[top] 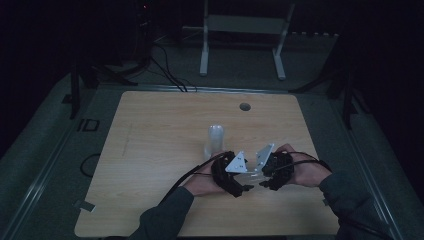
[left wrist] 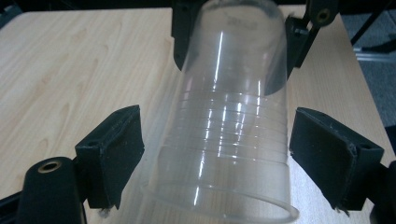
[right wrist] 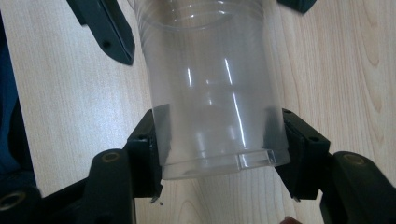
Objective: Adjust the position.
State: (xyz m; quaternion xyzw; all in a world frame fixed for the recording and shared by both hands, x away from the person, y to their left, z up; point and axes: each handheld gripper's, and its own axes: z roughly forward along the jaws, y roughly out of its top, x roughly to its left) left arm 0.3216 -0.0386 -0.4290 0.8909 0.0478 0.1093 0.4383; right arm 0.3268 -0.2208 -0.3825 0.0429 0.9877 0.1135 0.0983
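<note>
Black pads (right wrist: pixel 154 140) of the right gripper (right wrist: pixel 219 140) press both sides of a clear cup (right wrist: pixel 212 88) near its base end, so this gripper holds the cup. Left gripper (left wrist: pixel 215 154) stands wide: its pads (left wrist: pixel 116 149) flank the rim end of the same cup (left wrist: pixel 229 126) with a gap on each side, touching nothing as far as can be judged. Cup's long axis runs from one gripper to the other, base toward the right, rim toward the left, and the two grippers face each other along it. High view places both grippers, left (top: pixel 231 172) and right (top: pixel 272 167), close together near the front edge of the table (top: pixel 150 150), the cup between them hard to make out there. A second pale cup (top: pixel 215 139) stands just beyond the left gripper, upside down as far as can be told. Count: two cups, two grippers, one table. Judgement: the left gripper is the one placed to close next, on the rim end; the ribbed wall is thin and may buckle if squeezed hard.
</note>
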